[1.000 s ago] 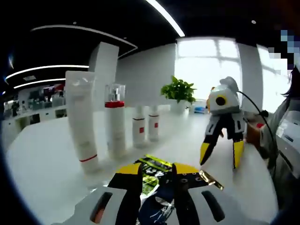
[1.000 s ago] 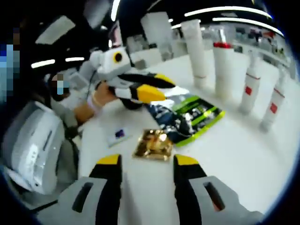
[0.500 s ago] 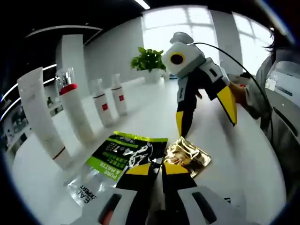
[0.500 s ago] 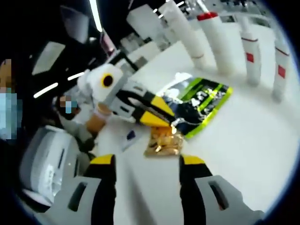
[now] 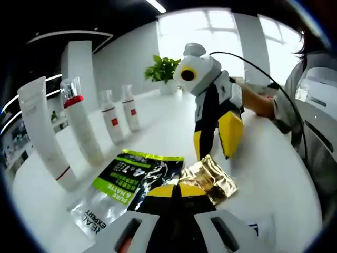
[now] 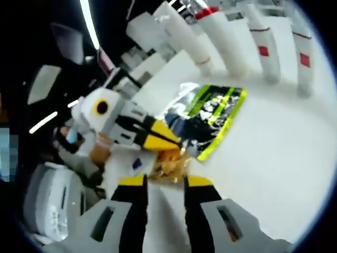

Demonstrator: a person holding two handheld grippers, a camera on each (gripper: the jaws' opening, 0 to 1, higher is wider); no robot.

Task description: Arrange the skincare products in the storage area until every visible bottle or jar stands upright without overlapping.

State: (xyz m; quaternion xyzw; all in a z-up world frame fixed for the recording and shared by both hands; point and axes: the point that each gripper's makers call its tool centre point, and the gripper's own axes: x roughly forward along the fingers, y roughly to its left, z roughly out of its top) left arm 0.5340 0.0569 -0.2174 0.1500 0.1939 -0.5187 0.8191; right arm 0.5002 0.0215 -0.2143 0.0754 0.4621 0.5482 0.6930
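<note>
- Four white containers standing upright in a row on the white table (image 5: 274, 174), behind the green-and-black sachet (image 5: 129, 182): large tube (image 5: 43, 134), red-collared bottle (image 5: 81, 124), and two small bottles with red labels (image 5: 112, 122) (image 5: 129, 107).
- Flat on the table, the green-and-black sachet; print too small to read fully.
- Gold foil sachet (image 5: 210, 176) just right of the green-and-black sachet, touching or slightly overlapping its edge; cannot tell which.
- Left gripper (image 5: 178, 191) with yellow tips pressed together at the near edges of both sachets; whether pinching one of them, hidden by the jaws themselves.
- Right gripper (image 5: 215, 138) above the gold foil sachet, jaws narrowly spread, tips pointing down, not clearly touching it.
- From the right gripper view, gold foil sachet (image 6: 167, 164) just beyond its own tips, half covered by the left gripper (image 6: 158, 138).
- Person's sleeve (image 5: 297, 108) at the right, cut off by the frame.
- Potted plant (image 5: 164, 71) far behind the green-and-black sachet, blurred.
</note>
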